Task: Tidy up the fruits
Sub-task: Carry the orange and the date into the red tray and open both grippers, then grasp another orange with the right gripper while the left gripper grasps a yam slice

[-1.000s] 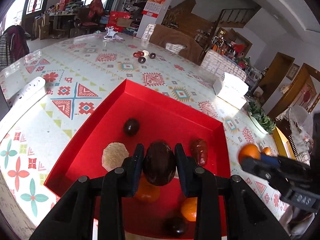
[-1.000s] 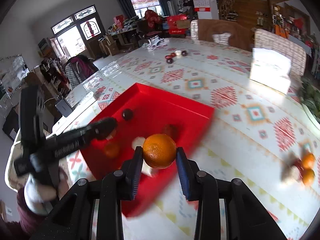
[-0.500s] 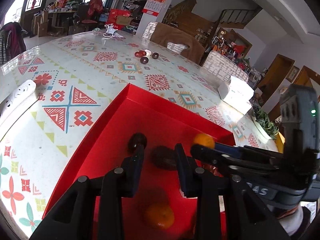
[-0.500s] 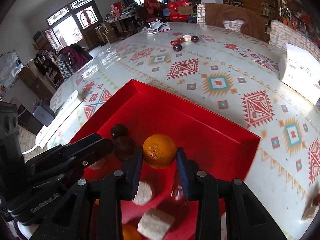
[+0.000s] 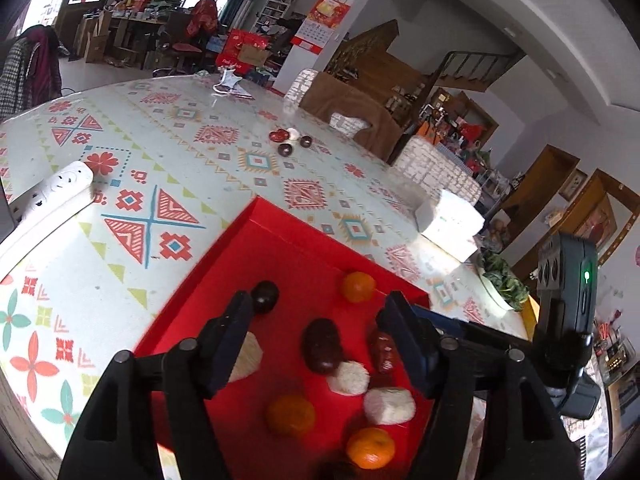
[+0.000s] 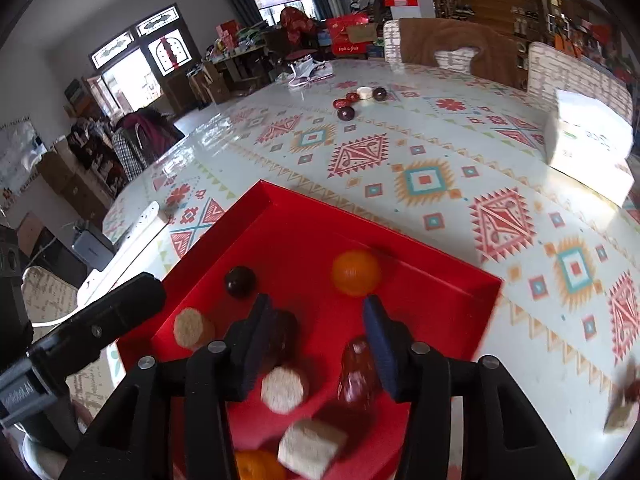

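A red tray [image 5: 280,240] [image 6: 304,220] lies on the patterned table. It holds oranges, dark fruits, a red date and pale biscuit-like pieces. My left gripper [image 5: 320,320] is open and empty above the tray; the dark oval fruit [image 5: 322,345] lies on the tray floor between its fingers. My right gripper [image 6: 316,320] is open and empty; an orange [image 6: 355,272] lies in the tray just beyond its fingertips. A small dark round fruit [image 5: 265,296] [image 6: 239,281] sits near the tray's left side.
A white power strip [image 5: 48,204] lies left of the tray. A white tissue box [image 5: 448,220] [image 6: 588,148] stands at the right. Small red and dark dishes [image 5: 288,140] [image 6: 356,100] sit far back. Loose pieces [image 6: 624,404] lie at the right edge.
Both grippers have opened. The left one let go of the dark oval fruit, the right one let go of the orange; both fruits now lie in the tray. Both grippers have lifted slightly.
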### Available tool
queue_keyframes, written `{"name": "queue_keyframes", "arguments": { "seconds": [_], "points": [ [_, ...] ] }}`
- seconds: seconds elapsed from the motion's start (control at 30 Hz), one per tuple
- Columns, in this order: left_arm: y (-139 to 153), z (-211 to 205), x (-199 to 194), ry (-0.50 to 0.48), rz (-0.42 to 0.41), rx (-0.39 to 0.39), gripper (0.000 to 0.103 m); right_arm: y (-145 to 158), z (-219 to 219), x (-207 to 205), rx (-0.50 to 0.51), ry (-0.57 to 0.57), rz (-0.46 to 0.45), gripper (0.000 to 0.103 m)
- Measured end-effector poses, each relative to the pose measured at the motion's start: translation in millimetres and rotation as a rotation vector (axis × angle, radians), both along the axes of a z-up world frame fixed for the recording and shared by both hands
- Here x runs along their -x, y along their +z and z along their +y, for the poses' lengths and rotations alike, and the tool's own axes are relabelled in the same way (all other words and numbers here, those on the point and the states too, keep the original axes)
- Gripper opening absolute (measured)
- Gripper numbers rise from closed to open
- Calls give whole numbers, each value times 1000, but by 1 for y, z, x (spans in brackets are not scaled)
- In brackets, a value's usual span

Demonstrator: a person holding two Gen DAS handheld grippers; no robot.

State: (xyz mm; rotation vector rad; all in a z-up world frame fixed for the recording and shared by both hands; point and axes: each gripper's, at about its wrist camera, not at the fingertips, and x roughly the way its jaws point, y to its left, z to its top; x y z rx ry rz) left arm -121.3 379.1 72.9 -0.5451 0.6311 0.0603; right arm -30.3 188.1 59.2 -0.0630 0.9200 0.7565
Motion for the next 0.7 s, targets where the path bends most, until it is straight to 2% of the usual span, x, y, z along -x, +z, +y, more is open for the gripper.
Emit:
{"name": "queue_keyframes", "arguments": {
  "seconds": [0.13, 0.33, 0.57, 0.7],
  "points": [
    [9, -20, 5, -24, 2, -19, 76, 6, -28, 18, -11, -28, -20, 57],
    [26, -61, 17, -92, -21, -41, 77, 14, -89, 45, -32, -95, -54, 60],
    [34, -125, 20, -197, -18, -76, 77, 10, -176, 67, -8, -193, -85, 63],
    [32, -158, 15, -256, -9, -75, 78, 1, -241, 69, -1, -299, -65, 63]
  ]
}}
